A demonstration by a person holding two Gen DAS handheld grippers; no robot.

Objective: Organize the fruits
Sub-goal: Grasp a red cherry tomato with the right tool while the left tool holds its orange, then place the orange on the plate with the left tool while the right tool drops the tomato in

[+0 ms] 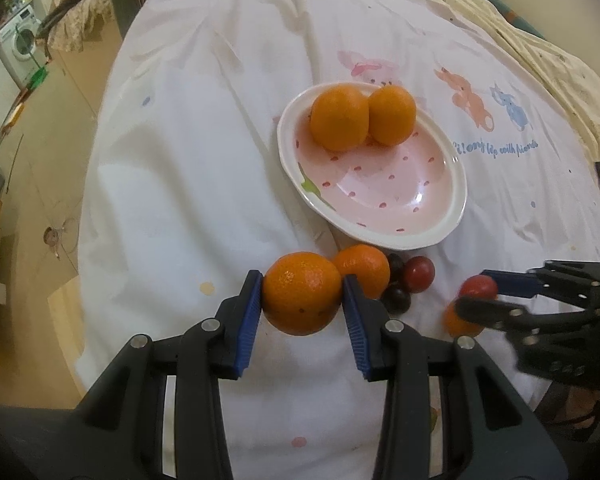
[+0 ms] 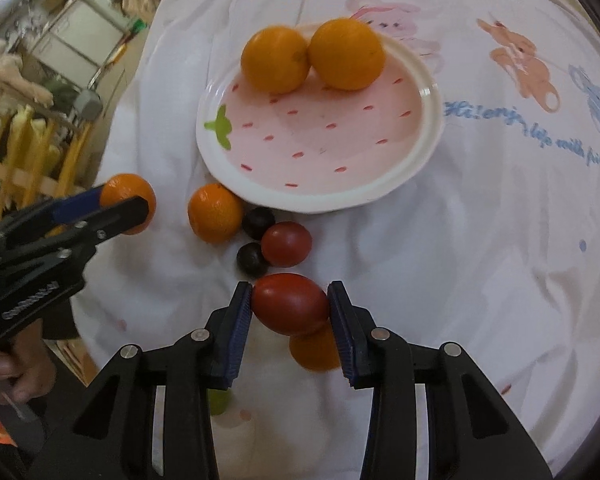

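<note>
Your left gripper (image 1: 303, 300) has its blue pads pressed on both sides of an orange (image 1: 302, 293), clenched around it just in front of the plate; from the right wrist view the same gripper (image 2: 120, 204) shows at the left edge with that orange (image 2: 129, 202) between its fingers. Your right gripper (image 2: 290, 306) is clamped on a red tomato (image 2: 290, 304), and directly under it sits a small orange fruit (image 2: 314, 350) on the cloth. In the left wrist view that gripper (image 1: 476, 298) comes in from the right with the tomato (image 1: 478, 287) in its grip.

The strawberry-patterned plate (image 1: 452, 216) lies on the white printed tablecloth (image 1: 180, 160) and carries two oranges, one (image 1: 339, 117) touching the other (image 1: 392, 115), at its far side. Just beside the plate's near rim lie a loose orange (image 2: 214, 213), a second tomato (image 2: 286, 244) and two dark round fruits (image 2: 258, 222) (image 2: 251, 259), all clustered together. A washing machine (image 1: 20, 38) stands in the background at far left
</note>
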